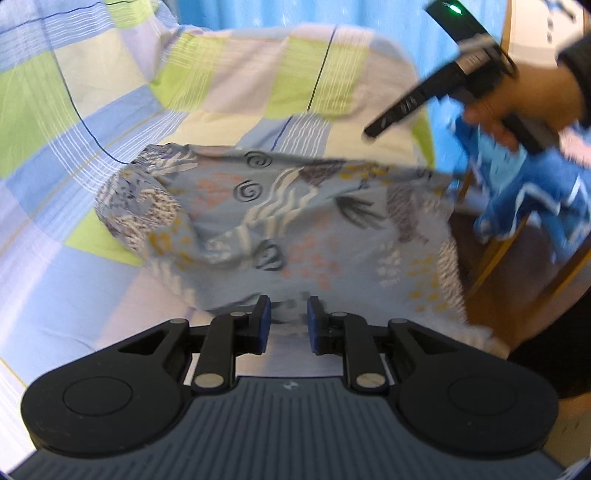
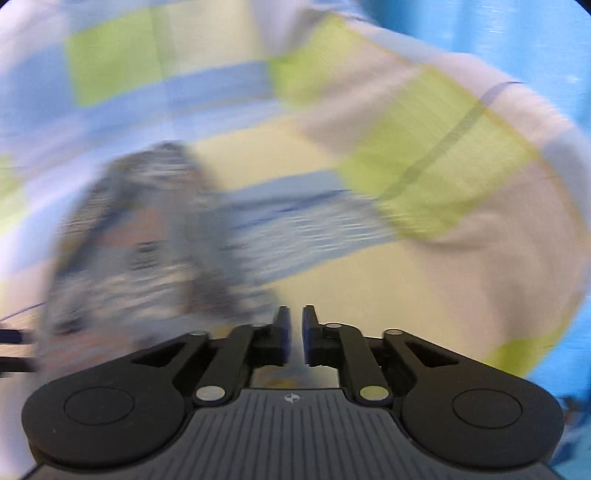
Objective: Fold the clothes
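Observation:
A grey-blue patterned garment [image 1: 295, 221] lies spread on the checked bed sheet [image 1: 66, 266]. My left gripper [image 1: 289, 319] is open at the garment's near hem, and the cloth edge reaches its fingertips without being pinched. A hand [image 1: 524, 103] holds my right gripper [image 1: 369, 133] in the air over the garment's far right corner. The right wrist view is heavily blurred; there my right gripper [image 2: 296, 332] has only a thin slit between its pads and nothing in it. The garment [image 2: 140, 251] shows as a smear to its left.
A bulge of checked bedding [image 1: 295, 74] rises behind the garment, with a blue curtain [image 1: 258, 14] beyond. At the right, blue clothing [image 1: 535, 199] hangs over a wooden frame [image 1: 495, 254] beside the bed edge.

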The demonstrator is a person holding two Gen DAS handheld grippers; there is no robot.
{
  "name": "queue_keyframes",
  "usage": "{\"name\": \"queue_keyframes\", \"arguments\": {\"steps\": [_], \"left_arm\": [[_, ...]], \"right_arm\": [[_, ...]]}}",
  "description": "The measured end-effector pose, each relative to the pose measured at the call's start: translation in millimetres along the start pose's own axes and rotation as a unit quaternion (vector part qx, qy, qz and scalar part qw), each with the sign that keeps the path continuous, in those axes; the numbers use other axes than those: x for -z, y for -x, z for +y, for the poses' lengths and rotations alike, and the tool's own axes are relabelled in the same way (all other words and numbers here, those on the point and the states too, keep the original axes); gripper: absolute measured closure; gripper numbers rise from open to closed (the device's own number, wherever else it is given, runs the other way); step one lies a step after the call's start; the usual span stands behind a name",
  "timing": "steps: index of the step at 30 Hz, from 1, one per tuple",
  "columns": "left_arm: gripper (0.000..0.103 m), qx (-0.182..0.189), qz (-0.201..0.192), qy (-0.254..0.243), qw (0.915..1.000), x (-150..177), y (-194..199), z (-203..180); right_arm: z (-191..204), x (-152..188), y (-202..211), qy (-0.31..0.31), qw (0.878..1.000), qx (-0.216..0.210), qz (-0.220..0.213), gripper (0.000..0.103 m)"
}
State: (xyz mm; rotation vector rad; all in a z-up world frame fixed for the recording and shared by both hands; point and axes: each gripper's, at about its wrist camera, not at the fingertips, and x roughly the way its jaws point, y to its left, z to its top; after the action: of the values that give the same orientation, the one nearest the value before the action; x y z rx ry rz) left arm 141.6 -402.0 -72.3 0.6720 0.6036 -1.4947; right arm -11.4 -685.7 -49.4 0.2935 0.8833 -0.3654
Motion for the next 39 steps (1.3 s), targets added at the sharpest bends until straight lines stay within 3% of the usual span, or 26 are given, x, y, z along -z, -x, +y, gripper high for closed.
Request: {"name": "queue_keyframes", "arguments": {"steps": [3,5,7,9,15,18,22,23,24,25,30,33,34,35,37,39], "left_arm": [[0.083,-0.008,-0.020,-0.004,0.9998,15,-9,-15],[0.082,-0.025,-0.039,-0.007,0.9989,25,-15,-21],[0.075,-0.040,-0.067,0.007,0.9969,33,-16,-22],[0.073,-0.059,-0.099,0.020,0.9931,40,-15,-20],[0.073,-0.127,-0.170,0.028,0.9768,52,-6,-17],[0.073,-0.161,-0.160,0.035,0.9732,52,0,-24],[0.073,-0.168,-0.106,0.107,0.9742,42,20,-31],[0.073,-0.173,-0.102,0.098,0.9747,39,28,-36],[0.071,-0.182,-0.098,0.088,0.9745,36,37,-42],[0.069,-0.189,-0.094,0.087,0.9736,34,46,-46],[0.060,-0.204,-0.089,0.122,0.9672,27,80,-53],[0.057,-0.208,-0.095,0.139,0.9636,30,88,-54],[0.057,-0.208,-0.094,0.146,0.9627,32,89,-54],[0.057,-0.206,-0.091,0.152,0.9623,34,87,-54],[0.057,-0.198,-0.079,0.156,0.9645,40,82,-55],[0.057,-0.192,-0.068,0.147,0.9679,44,72,-59]], "right_arm": [[11,26,-15,0.051,0.998,-0.032,-0.006,0.083],[6,44,-24,0.073,0.997,-0.026,-0.028,0.084],[-6,58,-24,0.074,0.995,-0.009,-0.070,0.088],[-10,63,-23,0.093,0.991,0.000,-0.097,0.089],[3,67,3,0.146,0.976,-0.036,-0.159,0.083],[32,80,35,0.189,0.966,-0.077,-0.158,0.080],[80,118,70,0.243,0.954,-0.109,-0.137,0.077],[93,129,77,0.262,0.949,-0.113,-0.134,0.074],[106,141,81,0.284,0.943,-0.113,-0.129,0.065],[118,151,84,0.301,0.939,-0.114,-0.123,0.061],[153,180,69,0.326,0.934,-0.109,-0.098,0.061],[159,182,54,0.318,0.938,-0.108,-0.084,0.069],[155,180,50,0.303,0.944,-0.107,-0.077,0.090],[149,176,49,0.281,0.951,-0.106,-0.074,0.103],[139,164,63,0.236,0.962,-0.101,-0.090,0.103],[128,152,83,0.207,0.965,-0.097,-0.128,0.103]]}}
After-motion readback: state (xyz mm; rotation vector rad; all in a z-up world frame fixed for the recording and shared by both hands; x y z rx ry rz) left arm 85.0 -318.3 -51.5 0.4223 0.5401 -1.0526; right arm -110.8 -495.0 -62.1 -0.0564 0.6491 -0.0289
